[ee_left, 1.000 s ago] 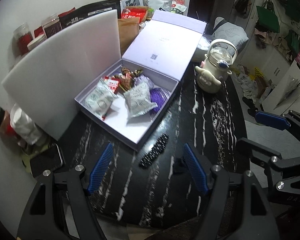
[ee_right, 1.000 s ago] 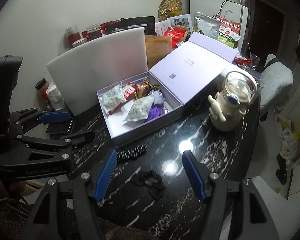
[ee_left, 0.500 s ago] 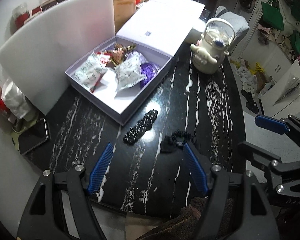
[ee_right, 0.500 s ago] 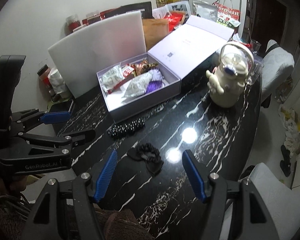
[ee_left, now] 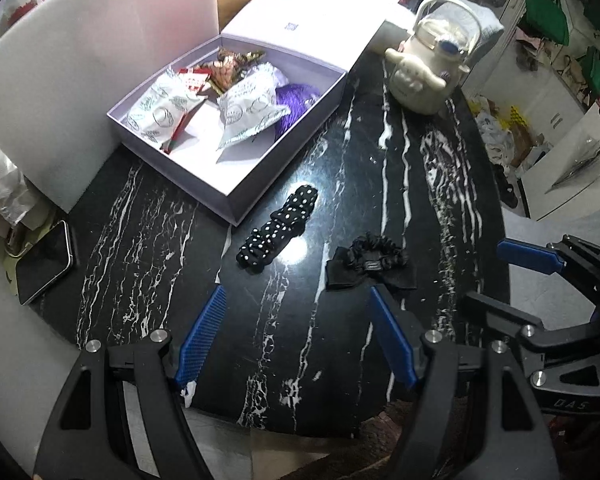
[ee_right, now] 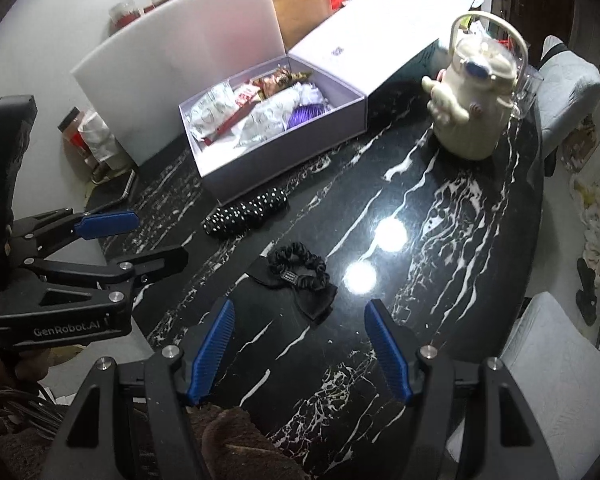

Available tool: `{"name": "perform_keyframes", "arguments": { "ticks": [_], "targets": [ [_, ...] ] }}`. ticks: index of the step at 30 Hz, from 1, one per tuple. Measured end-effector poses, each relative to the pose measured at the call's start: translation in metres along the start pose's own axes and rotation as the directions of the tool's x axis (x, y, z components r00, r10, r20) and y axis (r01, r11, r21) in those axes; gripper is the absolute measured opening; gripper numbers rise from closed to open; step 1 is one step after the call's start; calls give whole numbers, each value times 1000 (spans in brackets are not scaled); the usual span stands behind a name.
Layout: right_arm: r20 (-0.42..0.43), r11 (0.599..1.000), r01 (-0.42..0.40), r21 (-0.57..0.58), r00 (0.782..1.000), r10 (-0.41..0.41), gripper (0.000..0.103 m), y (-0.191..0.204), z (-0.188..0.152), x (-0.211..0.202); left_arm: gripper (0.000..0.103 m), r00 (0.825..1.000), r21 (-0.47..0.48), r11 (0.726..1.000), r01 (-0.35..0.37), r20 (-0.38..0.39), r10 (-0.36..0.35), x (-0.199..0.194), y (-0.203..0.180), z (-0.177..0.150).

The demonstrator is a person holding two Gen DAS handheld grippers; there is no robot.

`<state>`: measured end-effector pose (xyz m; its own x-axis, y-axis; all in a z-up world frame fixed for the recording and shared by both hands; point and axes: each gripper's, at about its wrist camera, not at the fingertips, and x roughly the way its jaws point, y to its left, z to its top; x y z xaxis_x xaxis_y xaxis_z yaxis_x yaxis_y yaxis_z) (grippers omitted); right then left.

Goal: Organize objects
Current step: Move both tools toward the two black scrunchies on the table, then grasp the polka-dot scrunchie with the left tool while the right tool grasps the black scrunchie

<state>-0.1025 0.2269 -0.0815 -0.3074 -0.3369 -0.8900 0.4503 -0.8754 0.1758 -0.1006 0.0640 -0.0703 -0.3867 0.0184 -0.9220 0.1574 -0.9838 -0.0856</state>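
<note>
While both grippers hang over the black marble table (ee_left: 420, 184), neither holds anything. From the left wrist view, the left gripper (ee_left: 296, 332) has its blue pads spread wide with bare tabletop between them; the polka-dot scrunchie (ee_left: 278, 228) lies at about twelve o'clock from it, just beside the near corner of the open lavender box (ee_left: 284, 168), and the black scrunchie with a bow (ee_left: 374, 262) lies at one o'clock, close to the right pad. The right gripper (ee_right: 300, 340) is spread too — the black scrunchie sits just beyond its tips at twelve o'clock. Snack packets (ee_left: 248, 108) fill the box; a cream kettle (ee_right: 472, 112) stands at two o'clock.
</note>
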Motion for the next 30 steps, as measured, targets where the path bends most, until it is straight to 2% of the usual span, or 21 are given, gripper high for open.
{"name": "perform_keyframes", "arguments": {
  "ticks": [10, 15, 22, 25, 28, 30],
  "targets": [
    [-65, 1000, -1, 6, 998, 1, 68, 0, 13, 50, 72, 1000, 77, 997, -9, -8, 10, 36, 15, 7],
    [-103, 999, 39, -26, 994, -41, 68, 4, 19, 74, 72, 1000, 134, 991, -9, 4, 9, 49, 17, 12],
    [-130, 999, 47, -24, 990, -50, 68, 1, 24, 96, 72, 1000, 180, 984, -2, 6, 1, 71, 22, 23],
    [-142, 999, 43, -4, 989, -43, 61, -4, 24, 104, 70, 1000, 206, 979, 0, -13, 3, 85, 20, 26],
    [-162, 998, 55, 17, 985, -51, 54, -10, 24, 111, 59, 1000, 218, 976, 7, -30, -1, 95, 19, 26],
    [-168, 999, 47, 27, 985, -42, 46, -12, 24, 113, 49, 999, 216, 976, -22, -19, 27, 99, 20, 25]
  ]
}}
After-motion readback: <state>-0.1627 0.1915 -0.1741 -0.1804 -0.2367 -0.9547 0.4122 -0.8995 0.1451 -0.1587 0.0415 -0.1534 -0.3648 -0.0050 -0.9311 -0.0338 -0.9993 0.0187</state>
